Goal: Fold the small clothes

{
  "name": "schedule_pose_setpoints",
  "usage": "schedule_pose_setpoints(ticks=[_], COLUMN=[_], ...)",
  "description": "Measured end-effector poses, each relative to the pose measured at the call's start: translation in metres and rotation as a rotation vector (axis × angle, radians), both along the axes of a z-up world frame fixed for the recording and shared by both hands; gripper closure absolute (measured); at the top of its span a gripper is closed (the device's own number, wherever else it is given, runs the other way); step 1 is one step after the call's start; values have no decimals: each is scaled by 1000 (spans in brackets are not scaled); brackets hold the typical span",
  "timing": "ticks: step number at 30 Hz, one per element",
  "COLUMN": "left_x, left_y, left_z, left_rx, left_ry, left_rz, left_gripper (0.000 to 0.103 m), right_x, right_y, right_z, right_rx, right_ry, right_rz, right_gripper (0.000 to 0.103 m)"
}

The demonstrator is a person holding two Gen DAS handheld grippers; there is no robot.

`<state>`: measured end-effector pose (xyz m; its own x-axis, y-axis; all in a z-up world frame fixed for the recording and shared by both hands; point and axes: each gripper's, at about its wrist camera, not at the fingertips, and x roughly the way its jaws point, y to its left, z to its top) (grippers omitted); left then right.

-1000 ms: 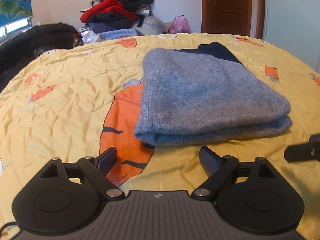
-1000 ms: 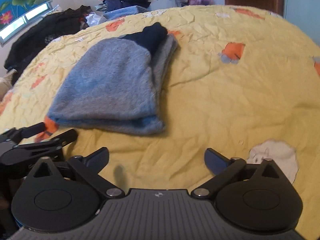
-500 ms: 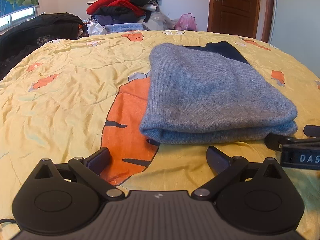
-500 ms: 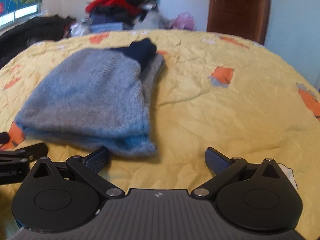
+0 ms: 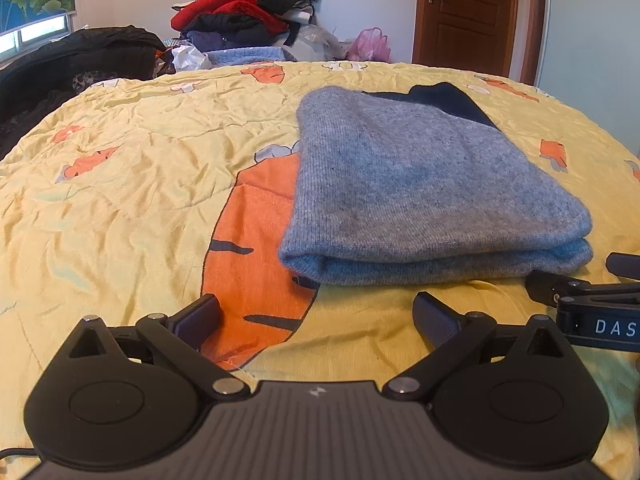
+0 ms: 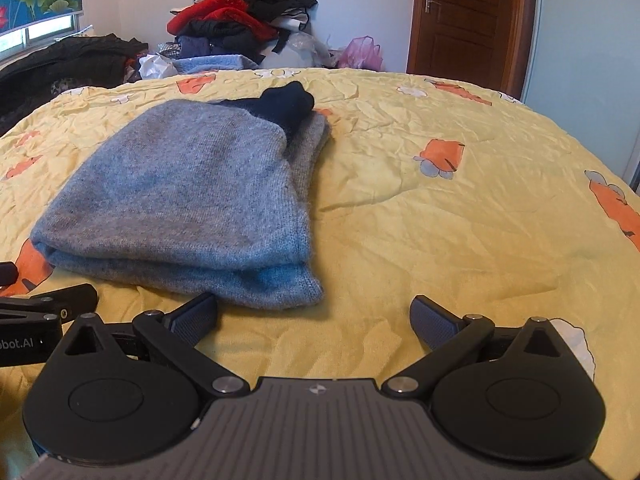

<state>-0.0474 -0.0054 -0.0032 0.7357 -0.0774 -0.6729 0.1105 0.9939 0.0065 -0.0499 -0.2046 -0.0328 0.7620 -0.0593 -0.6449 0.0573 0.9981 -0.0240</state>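
Note:
A grey-blue knit garment (image 5: 420, 184) with a dark navy part at its far end lies folded in layers on the yellow bed cover (image 5: 120, 184). It also shows in the right wrist view (image 6: 192, 200). My left gripper (image 5: 316, 316) is open and empty, low over the cover just short of the garment's near folded edge. My right gripper (image 6: 312, 316) is open and empty, just short of the garment's near right corner. Each gripper's side shows in the other's view, the right gripper (image 5: 580, 296) and the left gripper (image 6: 44, 304).
A pile of red, black and blue clothes (image 5: 244, 12) stands beyond the bed's far edge. Dark clothing (image 5: 72, 64) lies at the far left. A brown door (image 5: 468, 12) is at the back right. A pink bag (image 5: 370, 44) sits near it.
Both grippers have drawn back and lowered toward the garment's near edge, coming level with each other. The garment has not moved. Both stay open.

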Motion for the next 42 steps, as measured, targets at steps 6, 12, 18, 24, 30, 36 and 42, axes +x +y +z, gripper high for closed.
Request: schedule_pose_setpoints(ticks=[6,12,18,24,30,36,42], left_x=[14,12,12,12,12,12,12], left_y=[-3,1,2,2,2,1,2], left_z=[2,1,1,1,1,1,1], left_rx=[4,-4,-5,-6,-6,-6,-7], left_ry=[8,6,6,6,6,6,6], left_rz=[9,-22,-25,-26,-26,-26,-26], left_gripper=[0,0,0,0,0,0,0], right_x=[0,0,-1,0,0,-1,-1], right_y=[1,0,1,1,1,1,1], right_z=[0,0,0,0,0,0,0], right_rx=[2,2,3,2,3,3,3], right_ry=[-1,-1,-1,-1,-1,-2,-2], right_rz=[0,-1,0,-1,0,-1,-1], right_gripper=[0,0,0,0,0,0,0])
